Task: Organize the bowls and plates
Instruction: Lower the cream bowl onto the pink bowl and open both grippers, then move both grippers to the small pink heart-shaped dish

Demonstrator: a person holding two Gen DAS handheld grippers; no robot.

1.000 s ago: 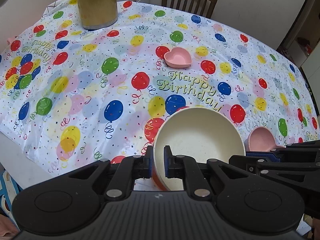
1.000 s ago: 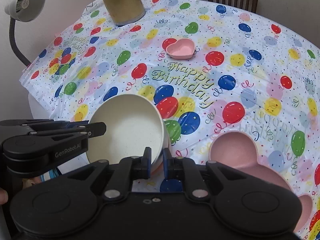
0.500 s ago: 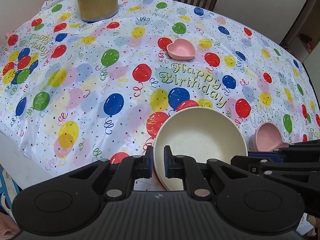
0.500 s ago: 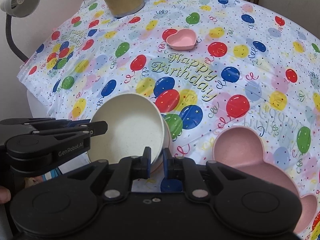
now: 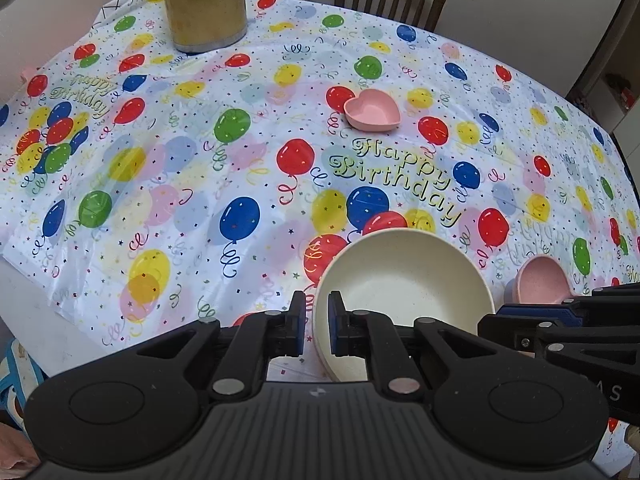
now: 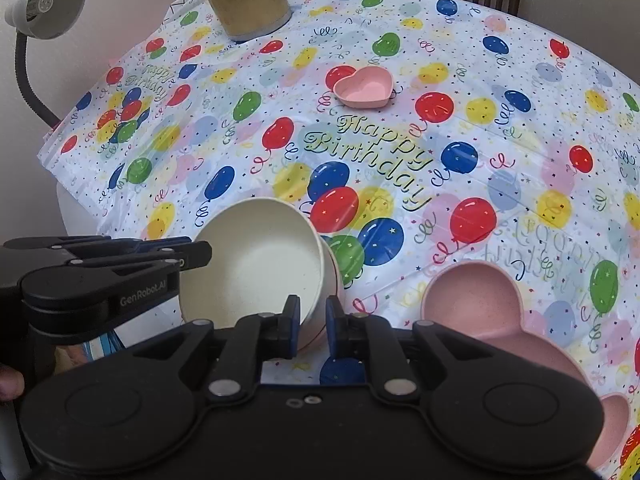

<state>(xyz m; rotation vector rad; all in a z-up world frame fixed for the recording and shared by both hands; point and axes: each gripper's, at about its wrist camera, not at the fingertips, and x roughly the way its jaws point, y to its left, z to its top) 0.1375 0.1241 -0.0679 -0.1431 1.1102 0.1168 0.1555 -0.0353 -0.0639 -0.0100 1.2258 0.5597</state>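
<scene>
Early stage. Both claws pinch the rim of the round cream speckled bowl (image 5: 404, 276) at the near edge of the bench (image 5: 168, 184): left claw (image 5: 317, 322) on its left rim, right claw (image 6: 313, 326) on its right rim. Small pink heart-shaped bowl (image 6: 363, 87) sits mid-bench, well apart; pink bear-shaped divided plate (image 6: 492, 320) near right. Nothing visibly stacked yet; all gathering left.

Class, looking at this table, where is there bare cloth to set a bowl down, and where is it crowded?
Free: the broad stretch of balloon tablecloth between the gold kettle, the pink heart-shaped dish and the cream round bowl. Crowded: the near edge, where both claws grip that bowl beside the pink bear-shaped plate.
</scene>
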